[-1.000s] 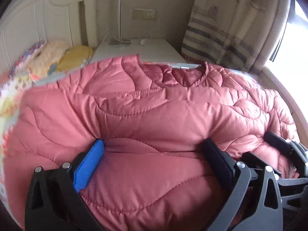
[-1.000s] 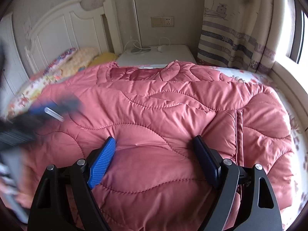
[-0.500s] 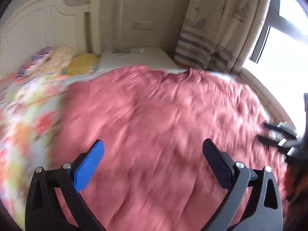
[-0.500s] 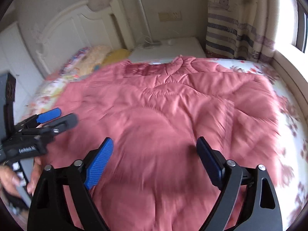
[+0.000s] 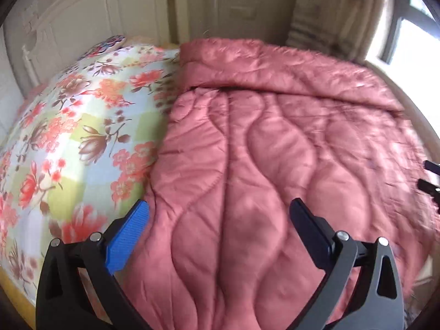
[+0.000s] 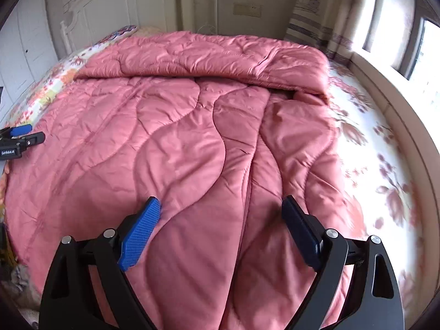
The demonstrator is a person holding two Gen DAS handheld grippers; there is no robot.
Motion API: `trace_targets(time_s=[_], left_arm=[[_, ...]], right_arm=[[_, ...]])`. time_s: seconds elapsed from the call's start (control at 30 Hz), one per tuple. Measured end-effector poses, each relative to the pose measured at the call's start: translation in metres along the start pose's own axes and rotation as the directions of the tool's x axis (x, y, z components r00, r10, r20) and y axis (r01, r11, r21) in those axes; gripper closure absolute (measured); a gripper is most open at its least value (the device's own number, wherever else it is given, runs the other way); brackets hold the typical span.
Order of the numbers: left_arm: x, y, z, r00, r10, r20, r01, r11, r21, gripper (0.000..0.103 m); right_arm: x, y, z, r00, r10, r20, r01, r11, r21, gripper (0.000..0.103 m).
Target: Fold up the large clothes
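A large pink quilted garment lies spread over the bed, its far part folded over toward me in a thick band. My left gripper hovers open above the garment's left edge, nothing between its fingers. My right gripper hangs open over the garment's near middle, also holding nothing. The left gripper's tips show at the left edge of the right wrist view; the right gripper's tips show at the right edge of the left wrist view.
A floral bedsheet is exposed on both sides of the garment. A white headboard stands behind the bed, with a striped curtain and a bright window at the right.
Both grippers have let go of the garment's fold and drawn back toward me and apart. The garment now lies flat with its far part folded over.
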State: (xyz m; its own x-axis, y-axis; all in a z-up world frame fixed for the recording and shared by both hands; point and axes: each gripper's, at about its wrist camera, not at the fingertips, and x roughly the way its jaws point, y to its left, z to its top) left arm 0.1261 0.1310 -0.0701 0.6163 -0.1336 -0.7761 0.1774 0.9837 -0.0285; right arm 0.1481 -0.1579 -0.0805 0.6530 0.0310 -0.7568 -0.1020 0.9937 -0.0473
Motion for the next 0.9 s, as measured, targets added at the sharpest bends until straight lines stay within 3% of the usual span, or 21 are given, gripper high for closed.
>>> trace_targets(time_s=[0.13, 0.23, 0.27, 0.4, 0.53, 0.6, 0.67, 0.73, 0.9], left_arm=[[-0.016, 0.022, -0.035, 1.0, -0.008, -0.001, 0.008, 0.997, -0.075, 0.002], [-0.012, 0.046, -0.056, 0.998, -0.062, -0.011, 0.059, 0.984, -0.165, 0.002], [-0.016, 0.049, -0.061, 0.998, -0.061, 0.023, 0.064, 0.984, -0.164, 0.002], [-0.022, 0.041, -0.065, 0.997, -0.076, 0.022, 0.078, 0.988, -0.131, 0.002], [-0.02, 0.023, -0.065, 0.99, -0.135, 0.032, 0.137, 0.986, -0.09, 0.003], [-0.019, 0.015, -0.065, 0.992, -0.12, 0.036, 0.122, 0.991, -0.057, 0.012], [-0.019, 0.009, -0.07, 0.996, -0.075, 0.044, 0.075, 0.997, -0.015, 0.019], [-0.019, 0.013, -0.074, 0.997, -0.067, 0.047, 0.068, 0.998, -0.014, 0.02], [-0.025, 0.024, -0.082, 0.996, -0.065, 0.056, 0.067, 0.997, -0.027, 0.02]], right_arm=[[-0.039, -0.012, -0.034, 0.997, -0.05, 0.056, 0.051, 0.999, -0.01, 0.017], [-0.055, -0.041, -0.066, 0.996, -0.079, 0.048, 0.074, 0.992, 0.101, 0.017], [-0.057, -0.054, -0.076, 0.997, -0.071, 0.042, 0.063, 0.986, 0.155, 0.017], [-0.053, -0.088, -0.106, 0.998, 0.04, 0.041, -0.051, 0.948, 0.315, 0.017], [-0.054, -0.075, -0.111, 0.996, 0.04, 0.083, -0.059, 0.967, 0.249, 0.028], [-0.053, -0.061, -0.109, 0.992, 0.069, 0.101, -0.089, 0.975, 0.206, 0.032], [-0.051, -0.048, -0.11, 0.992, 0.051, 0.114, -0.069, 0.985, 0.161, 0.033], [-0.051, -0.042, -0.112, 0.993, 0.02, 0.12, -0.035, 0.992, 0.122, 0.036], [-0.061, -0.057, -0.126, 0.992, 0.035, 0.119, -0.051, 0.99, 0.133, 0.036]])
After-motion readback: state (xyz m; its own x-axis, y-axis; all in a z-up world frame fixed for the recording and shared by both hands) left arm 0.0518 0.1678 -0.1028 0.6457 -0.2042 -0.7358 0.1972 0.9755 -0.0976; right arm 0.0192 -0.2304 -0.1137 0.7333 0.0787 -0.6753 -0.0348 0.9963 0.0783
